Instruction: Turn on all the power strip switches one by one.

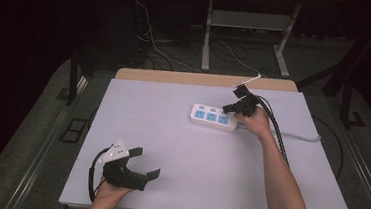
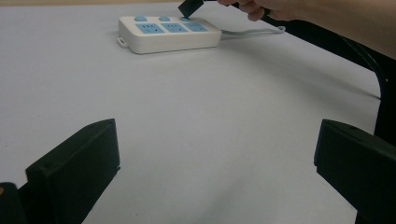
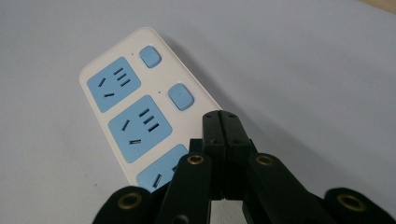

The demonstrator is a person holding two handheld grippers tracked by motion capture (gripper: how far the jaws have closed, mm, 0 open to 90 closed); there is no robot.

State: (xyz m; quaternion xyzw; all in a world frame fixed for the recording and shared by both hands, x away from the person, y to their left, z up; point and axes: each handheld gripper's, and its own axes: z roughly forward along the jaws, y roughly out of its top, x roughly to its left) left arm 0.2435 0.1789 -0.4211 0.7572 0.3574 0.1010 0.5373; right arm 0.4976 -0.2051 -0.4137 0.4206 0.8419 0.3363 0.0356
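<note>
A white power strip with 3 blue sockets and blue buttons lies on the far right part of the pale table, its grey cord trailing off toward the right edge. The right gripper is held over the strip's cord end, its jaws pressed flat together with nothing between them. In the right gripper view the closed tips cover the spot beside the 3rd socket, so whether they touch the strip there cannot be told — 2 buttons show, and the 3rd socket is half hidden behind the jaws. The right hand grips the tool from behind, and its black cable runs back along the forearm. The left gripper rests low at the near left, well apart from the strip, its jaws spread wide over bare table — the left hand is cut off by the bottom edge.
</note>
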